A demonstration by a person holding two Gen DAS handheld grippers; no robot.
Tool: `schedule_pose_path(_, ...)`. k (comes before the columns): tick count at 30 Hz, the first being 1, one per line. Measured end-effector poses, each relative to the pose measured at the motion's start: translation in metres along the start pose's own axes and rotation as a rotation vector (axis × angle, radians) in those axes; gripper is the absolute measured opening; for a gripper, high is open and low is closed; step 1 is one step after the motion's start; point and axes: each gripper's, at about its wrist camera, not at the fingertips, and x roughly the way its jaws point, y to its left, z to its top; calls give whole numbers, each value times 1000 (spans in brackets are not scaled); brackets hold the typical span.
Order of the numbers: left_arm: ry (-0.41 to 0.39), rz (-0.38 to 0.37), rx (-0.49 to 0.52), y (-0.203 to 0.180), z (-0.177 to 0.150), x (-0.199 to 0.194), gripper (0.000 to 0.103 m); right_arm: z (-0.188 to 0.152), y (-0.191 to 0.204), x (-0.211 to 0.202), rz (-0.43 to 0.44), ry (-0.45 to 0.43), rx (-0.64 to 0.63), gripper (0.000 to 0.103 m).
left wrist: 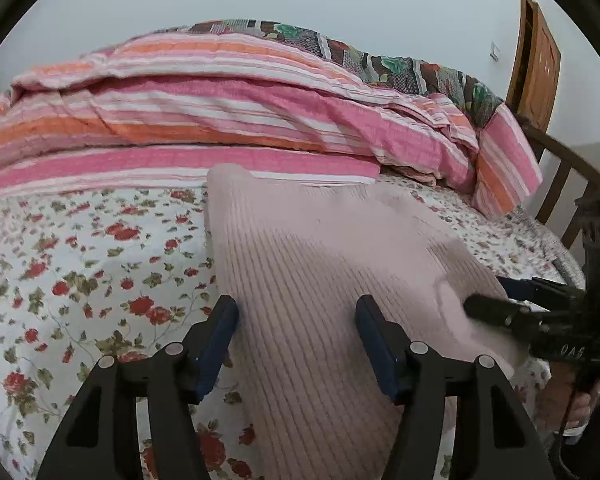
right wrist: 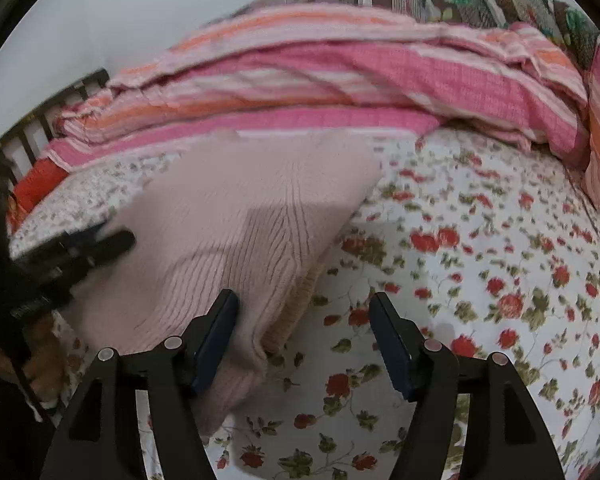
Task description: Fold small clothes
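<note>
Left tongs [left wrist: 296, 320]: wide apart, not pinching; sweater's near edge lies between them.
Right tongs [right wrist: 304, 316]: wide apart, holding nothing.
Sweater [left wrist: 324, 256]: soft pink, ribbed, folded flat on the flowery bed [left wrist: 80, 264].
Blanket [left wrist: 220, 112]: pink and orange stripes, bunched behind.

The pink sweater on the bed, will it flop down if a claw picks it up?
Probably yes. The pink sweater is ribbed knit and lies folded over itself, so it would likely droop from a claw. It looks thick, so perhaps a bit heavy for its size. On the flowery sheet it would likely bunch up rather than slide.
</note>
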Motion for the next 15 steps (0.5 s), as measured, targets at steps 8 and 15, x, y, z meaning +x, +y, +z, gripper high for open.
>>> schedule_pose_path(8, 18, -87, -83, 16, -3, 0, 63, 10, -3, 18, 111, -46, 168, 37)
schedule_pose_path(15, -17, -131, -97, 21, -4, -10, 63, 14, 0, 6, 121, -109, 143, 16)
